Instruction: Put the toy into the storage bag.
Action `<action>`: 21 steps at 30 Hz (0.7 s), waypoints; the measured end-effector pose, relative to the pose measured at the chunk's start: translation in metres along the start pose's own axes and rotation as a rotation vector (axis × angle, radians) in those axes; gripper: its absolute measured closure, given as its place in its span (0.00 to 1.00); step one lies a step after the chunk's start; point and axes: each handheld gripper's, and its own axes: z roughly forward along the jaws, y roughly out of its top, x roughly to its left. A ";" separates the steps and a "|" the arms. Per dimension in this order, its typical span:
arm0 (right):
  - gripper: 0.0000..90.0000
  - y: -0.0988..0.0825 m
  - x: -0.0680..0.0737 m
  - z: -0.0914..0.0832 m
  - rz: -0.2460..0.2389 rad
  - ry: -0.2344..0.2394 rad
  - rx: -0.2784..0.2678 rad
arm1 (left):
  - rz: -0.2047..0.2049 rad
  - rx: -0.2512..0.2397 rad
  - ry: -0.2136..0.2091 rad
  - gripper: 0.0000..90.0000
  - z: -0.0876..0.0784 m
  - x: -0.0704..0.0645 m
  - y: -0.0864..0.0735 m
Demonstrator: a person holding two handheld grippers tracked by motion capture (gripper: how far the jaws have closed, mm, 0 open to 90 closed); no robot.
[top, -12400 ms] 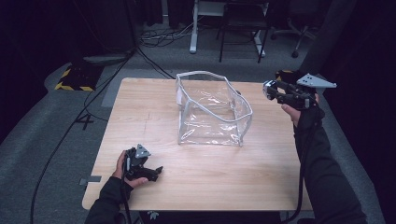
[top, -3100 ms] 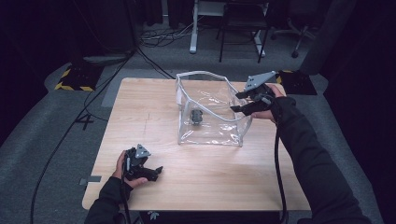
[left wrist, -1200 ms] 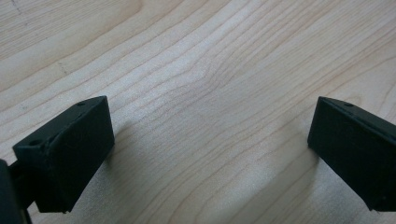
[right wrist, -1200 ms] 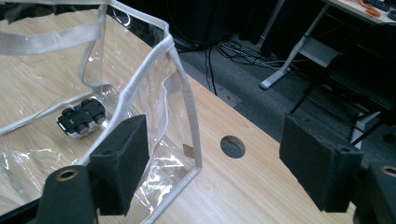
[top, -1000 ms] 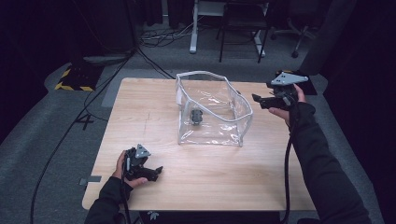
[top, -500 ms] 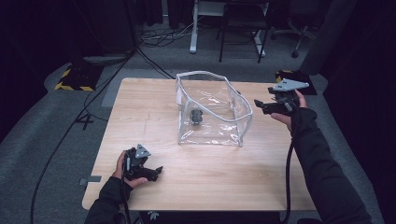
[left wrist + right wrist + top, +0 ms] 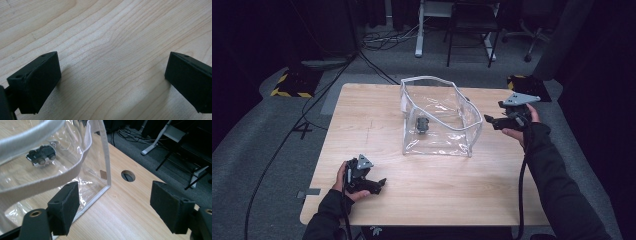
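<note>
A clear plastic bag with white trim (image 7: 428, 79) stands open on the wooden table (image 7: 362, 115). Inside it, on the bottom, lies a small dark toy-like object (image 7: 422, 124), seen through the bag wall (image 7: 105, 152) as a little wheeled thing (image 7: 42, 155). My right gripper (image 7: 488, 121) hovers just right of the bag, jaws open and empty (image 7: 113, 205), pointing at the bag's corner. My left gripper (image 7: 379, 184) rests at the table's front left, jaws open over bare wood (image 7: 112, 82).
A round cable hole (image 7: 128, 175) is cut in the table behind the bag's corner. Desk legs and a chair (image 7: 472, 30) stand beyond the far edge. Cables and a yellow-black striped block (image 7: 289, 85) lie on the grey floor at left.
The bag was empty at first, then held the small object with my right gripper over its rim. The right gripper has since drawn back right and sunk a little. The left has stayed put.
</note>
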 end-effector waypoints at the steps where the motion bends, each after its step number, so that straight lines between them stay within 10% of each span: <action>1: 0.26 -0.004 0.001 0.001 0.005 0.003 0.001 | 0.000 0.000 -0.001 0.01 0.000 0.000 0.000; 21: 0.25 -0.037 0.010 0.003 0.012 0.025 0.052 | 0.000 0.000 0.000 0.01 0.000 0.000 0.000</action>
